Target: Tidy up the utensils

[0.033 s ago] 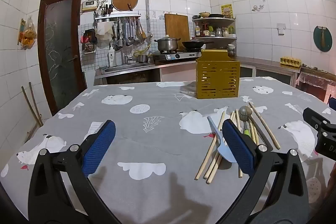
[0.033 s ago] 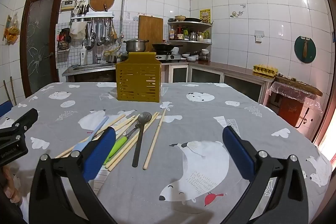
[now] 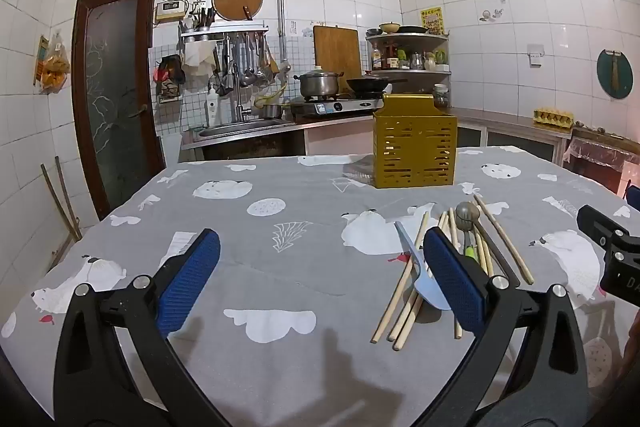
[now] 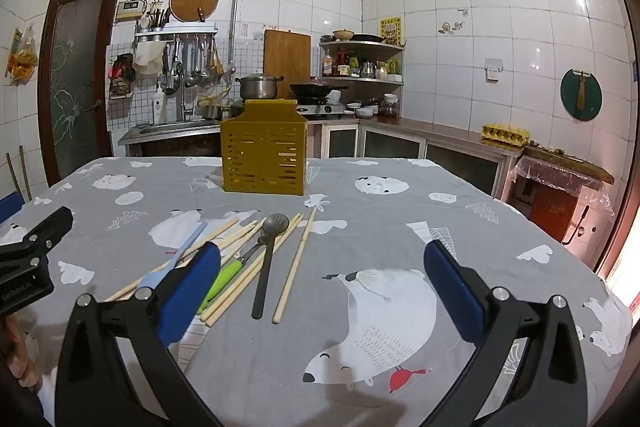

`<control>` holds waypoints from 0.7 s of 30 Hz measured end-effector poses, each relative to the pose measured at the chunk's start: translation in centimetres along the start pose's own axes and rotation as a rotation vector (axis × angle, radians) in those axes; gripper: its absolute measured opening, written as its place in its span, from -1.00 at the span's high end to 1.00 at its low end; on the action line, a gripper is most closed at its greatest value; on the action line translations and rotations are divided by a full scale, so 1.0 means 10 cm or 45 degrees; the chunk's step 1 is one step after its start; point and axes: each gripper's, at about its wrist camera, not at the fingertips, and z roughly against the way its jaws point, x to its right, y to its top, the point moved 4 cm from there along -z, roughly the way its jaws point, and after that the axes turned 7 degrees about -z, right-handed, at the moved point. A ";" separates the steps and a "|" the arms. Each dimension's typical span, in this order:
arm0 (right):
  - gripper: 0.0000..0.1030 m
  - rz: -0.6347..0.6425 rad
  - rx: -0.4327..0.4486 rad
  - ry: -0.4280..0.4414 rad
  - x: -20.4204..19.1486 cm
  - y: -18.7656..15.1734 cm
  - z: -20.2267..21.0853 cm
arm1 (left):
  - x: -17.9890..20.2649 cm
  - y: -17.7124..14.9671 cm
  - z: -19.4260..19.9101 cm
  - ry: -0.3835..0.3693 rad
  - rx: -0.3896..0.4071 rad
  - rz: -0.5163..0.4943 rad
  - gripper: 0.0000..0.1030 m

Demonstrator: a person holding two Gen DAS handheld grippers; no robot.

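White-tiled kitchen walls stood behind the counter [image 4: 400, 227] with its grey printed cloth. Both sets of fingers were spread wide, empty: left gripper [image 3: 320, 275], right gripper [image 4: 320, 287]. Loose utensils [image 4: 256, 255] lay at ten o'clock of the right gripper; the yellow holder [image 4: 264, 157] stood upright at twelve, well apart.

Utensils [image 4: 240, 259] lying loose before yellow slotted holder [image 4: 265, 158].
Chopsticks, dark spoon [image 4: 269, 255], blue spatula [image 3: 420, 267] lying flat, overlapping; holder standing upright.
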 end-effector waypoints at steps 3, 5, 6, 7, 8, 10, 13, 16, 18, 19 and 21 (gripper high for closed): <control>-0.93 0.003 0.002 -0.001 0.00 0.00 0.00 | 0.01 0.00 0.00 0.001 -0.001 0.002 -0.91; -0.93 0.006 0.003 -0.002 0.00 0.00 0.01 | 0.02 0.00 0.01 0.003 0.002 0.000 -0.91; -0.93 0.006 0.002 -0.002 -0.01 0.00 0.00 | 0.03 0.00 0.02 0.004 0.003 -0.002 -0.91; -0.93 0.007 0.004 -0.002 -0.01 0.00 0.01 | 0.04 0.00 0.03 0.005 0.004 -0.003 -0.91; -0.93 0.008 0.005 -0.002 -0.01 0.00 0.01 | 0.05 0.01 0.04 0.006 0.006 -0.004 -0.91; -0.93 0.006 0.002 -0.002 -0.01 0.00 0.01 | 0.00 0.00 0.00 -0.005 -0.008 0.010 -0.91; -0.93 0.006 0.001 -0.001 -0.01 0.00 0.01 | 0.00 0.00 0.00 -0.005 -0.008 0.012 -0.91; -0.93 0.006 0.002 -0.002 -0.01 0.00 0.01 | 0.00 0.00 0.00 -0.005 -0.008 0.012 -0.91; -0.93 0.007 0.001 -0.002 -0.01 0.00 0.01 | 0.00 0.00 0.00 -0.005 -0.009 0.012 -0.91; -0.93 0.007 0.001 -0.002 -0.01 0.00 0.01 | 0.00 0.00 0.00 -0.006 -0.010 0.012 -0.91; -0.93 0.007 0.001 -0.002 -0.01 0.00 0.01 | 0.00 0.00 0.00 -0.006 -0.011 0.013 -0.91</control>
